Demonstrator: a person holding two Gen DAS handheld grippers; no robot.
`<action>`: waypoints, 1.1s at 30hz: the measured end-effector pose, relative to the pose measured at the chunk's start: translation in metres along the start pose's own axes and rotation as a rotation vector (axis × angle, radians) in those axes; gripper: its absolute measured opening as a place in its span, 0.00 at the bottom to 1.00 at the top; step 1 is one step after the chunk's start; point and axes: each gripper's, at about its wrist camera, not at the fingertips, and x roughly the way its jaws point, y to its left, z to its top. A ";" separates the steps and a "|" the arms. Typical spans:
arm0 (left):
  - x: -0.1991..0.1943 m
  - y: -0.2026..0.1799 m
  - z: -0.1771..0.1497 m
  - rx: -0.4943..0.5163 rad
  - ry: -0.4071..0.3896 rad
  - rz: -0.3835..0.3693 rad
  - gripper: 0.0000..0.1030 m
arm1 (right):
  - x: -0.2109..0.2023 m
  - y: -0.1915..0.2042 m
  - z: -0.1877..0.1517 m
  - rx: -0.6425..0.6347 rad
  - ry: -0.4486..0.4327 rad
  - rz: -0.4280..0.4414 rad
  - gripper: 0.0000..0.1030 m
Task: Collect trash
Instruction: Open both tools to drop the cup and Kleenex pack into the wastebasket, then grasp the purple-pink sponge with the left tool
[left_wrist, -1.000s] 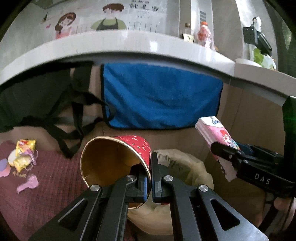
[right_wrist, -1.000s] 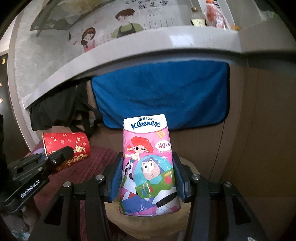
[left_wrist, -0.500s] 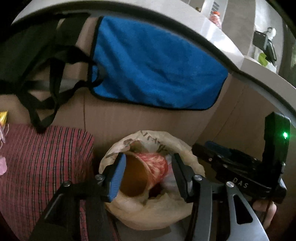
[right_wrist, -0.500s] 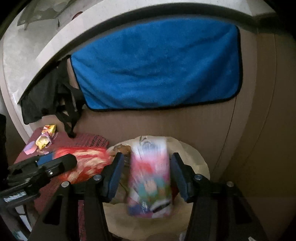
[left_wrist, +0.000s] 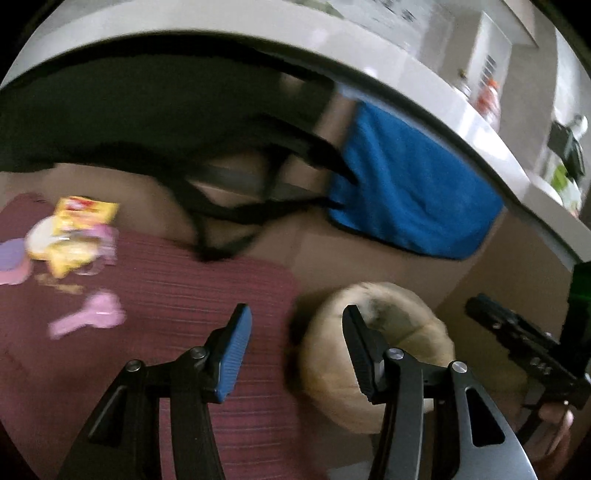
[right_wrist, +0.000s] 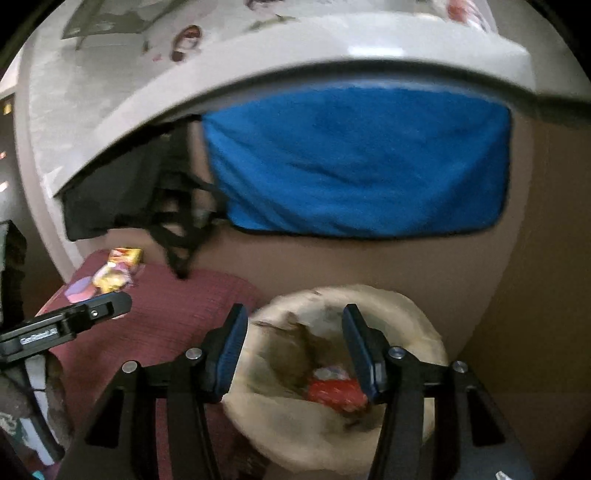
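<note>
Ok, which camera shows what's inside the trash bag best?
The right wrist view: it looks down into the trash bag between the open right gripper, showing the red cup inside. The left wrist view catches only the bag's rim and outside, blurred.

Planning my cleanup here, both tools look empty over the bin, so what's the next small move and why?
Probably swing the left tool toward the yellow wrapper on the maroon cloth: both tools are open, the red cup already lies in the trash bag.
</note>
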 end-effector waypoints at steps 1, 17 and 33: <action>-0.009 0.015 0.001 -0.014 -0.013 0.015 0.50 | -0.002 0.013 0.002 -0.014 -0.012 0.018 0.49; -0.057 0.326 0.057 -0.232 -0.043 0.200 0.50 | 0.048 0.203 0.008 -0.242 0.068 0.227 0.49; -0.016 0.417 0.039 -0.391 0.119 0.098 0.50 | 0.163 0.274 0.008 -0.294 0.239 0.276 0.49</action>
